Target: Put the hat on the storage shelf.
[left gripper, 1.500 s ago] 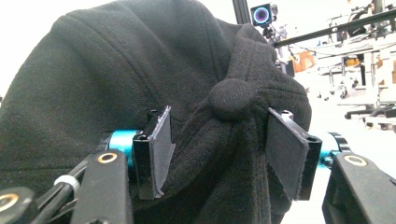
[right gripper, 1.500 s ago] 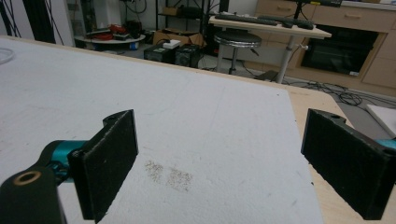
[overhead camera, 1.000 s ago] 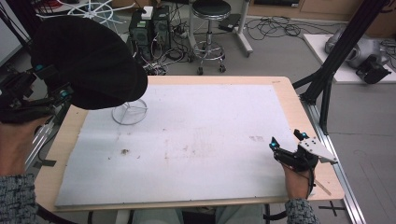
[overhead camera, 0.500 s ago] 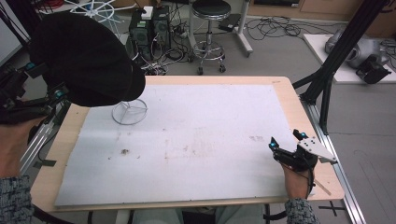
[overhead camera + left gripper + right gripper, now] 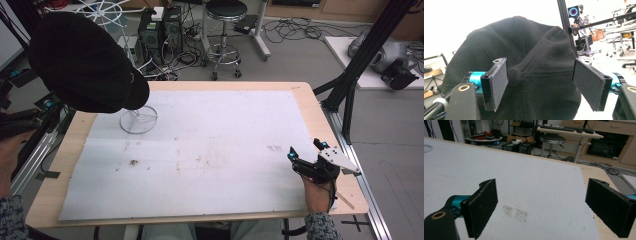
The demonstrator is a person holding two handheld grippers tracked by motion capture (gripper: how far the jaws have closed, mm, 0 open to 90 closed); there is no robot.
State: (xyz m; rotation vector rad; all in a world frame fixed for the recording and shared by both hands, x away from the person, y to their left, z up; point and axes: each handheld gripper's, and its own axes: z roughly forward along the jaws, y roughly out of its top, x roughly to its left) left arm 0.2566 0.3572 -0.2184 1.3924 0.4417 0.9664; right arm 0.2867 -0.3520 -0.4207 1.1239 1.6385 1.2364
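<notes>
A black cap (image 5: 85,62) sits on top of a wire stand whose round base (image 5: 138,120) rests on the white sheet (image 5: 210,135) at the table's far left. My left gripper (image 5: 32,90) is off the table's left edge, beside the cap, and stands open. In the left gripper view the cap (image 5: 529,55) rises just beyond the open left gripper (image 5: 541,85), its top button close to the left pad (image 5: 499,82). My right gripper (image 5: 306,149) rests open near the table's front right corner. The right gripper (image 5: 541,205) holds nothing, with bare sheet between its pads.
The wooden table edge (image 5: 320,112) borders the sheet on the right. Faint brown stains (image 5: 134,162) mark the sheet. A black frame post (image 5: 360,65) stands at the far right. A stool (image 5: 226,20) and computer cases (image 5: 160,30) stand on the floor behind.
The cap has shifted slightly left and up over the stand. My left gripper has drawn a little to the left. The right gripper has not moved.
</notes>
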